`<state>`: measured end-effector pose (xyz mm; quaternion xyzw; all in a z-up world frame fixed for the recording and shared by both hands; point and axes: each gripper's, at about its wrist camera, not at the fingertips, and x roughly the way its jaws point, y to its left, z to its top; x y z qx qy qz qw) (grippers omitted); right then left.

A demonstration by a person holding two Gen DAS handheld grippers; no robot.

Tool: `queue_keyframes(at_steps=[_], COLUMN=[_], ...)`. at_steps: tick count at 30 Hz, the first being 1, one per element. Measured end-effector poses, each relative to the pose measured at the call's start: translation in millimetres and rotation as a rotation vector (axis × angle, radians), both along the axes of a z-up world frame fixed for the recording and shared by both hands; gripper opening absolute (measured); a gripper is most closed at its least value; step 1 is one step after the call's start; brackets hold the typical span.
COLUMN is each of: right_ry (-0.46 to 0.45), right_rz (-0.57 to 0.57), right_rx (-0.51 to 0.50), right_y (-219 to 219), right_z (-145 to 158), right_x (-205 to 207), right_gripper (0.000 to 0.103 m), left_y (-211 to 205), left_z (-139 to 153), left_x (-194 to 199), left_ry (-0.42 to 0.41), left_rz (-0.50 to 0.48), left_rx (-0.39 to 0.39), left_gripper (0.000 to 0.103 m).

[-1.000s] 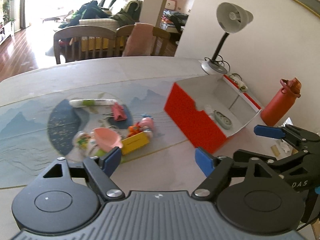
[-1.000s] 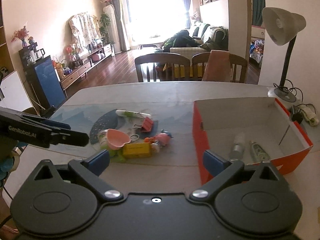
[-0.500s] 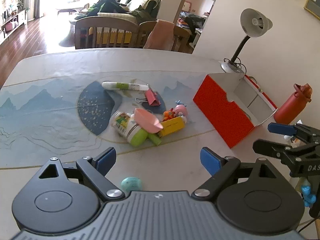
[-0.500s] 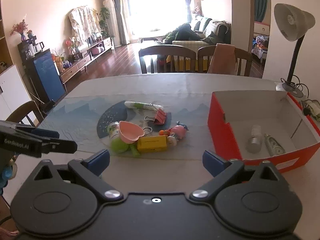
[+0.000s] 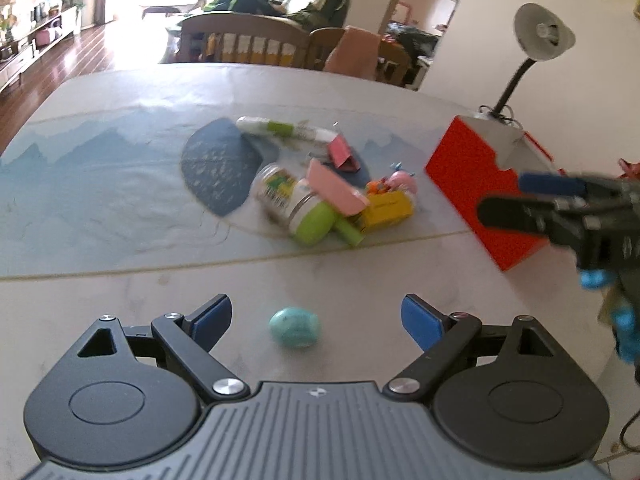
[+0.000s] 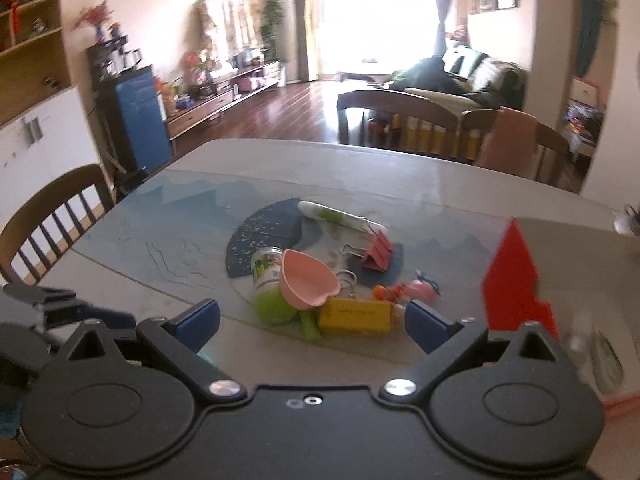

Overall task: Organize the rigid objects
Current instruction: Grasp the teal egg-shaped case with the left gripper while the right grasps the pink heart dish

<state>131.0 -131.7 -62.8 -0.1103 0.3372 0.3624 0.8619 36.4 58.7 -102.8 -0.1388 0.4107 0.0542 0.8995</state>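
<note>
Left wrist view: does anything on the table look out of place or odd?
Yes. A teal egg-shaped object lies alone on bare table, apart from the heap by the pink heart-shaped dish and outside the red box. The jar under the dish lies tipped on its side.

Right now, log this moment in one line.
left gripper: open over teal egg | right gripper: open, empty | red box: right

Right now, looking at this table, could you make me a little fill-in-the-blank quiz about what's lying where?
1. The small egg-shaped thing between the open left tongs is ____ in colour.
2. The pink heart-shaped dish rests on a bottle with a ____ cap.
3. The cardboard box is ____ on the outside.
4. The yellow box lies on the table ____ the cardboard box.

Missing words: turquoise; green; red; outside
</note>
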Motion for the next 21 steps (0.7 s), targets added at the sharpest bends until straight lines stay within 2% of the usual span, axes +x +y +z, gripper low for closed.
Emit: queue_keyframes(at_steps=[5,13,21], right_ry=[0.028,0.120,0.220], right_rz=[0.063,0.154,0.173], right_rx=[-0.019,-0.035,0.002], right_y=[20,41,55], right_z=[-13,-44,-70], right_x=[25,69,103], right_gripper=[0.097,0.097,0.093], left_y=[0,-2,-11], left_z=[-20,-46,-62], left_x=[-2,11,20], left_ry=[0.016,0.023,0.022], left_rz=[0.008,0.012,0.010], left_rx=[0.029,0.023,0.034], left_gripper=[0.092,0.092,0.092])
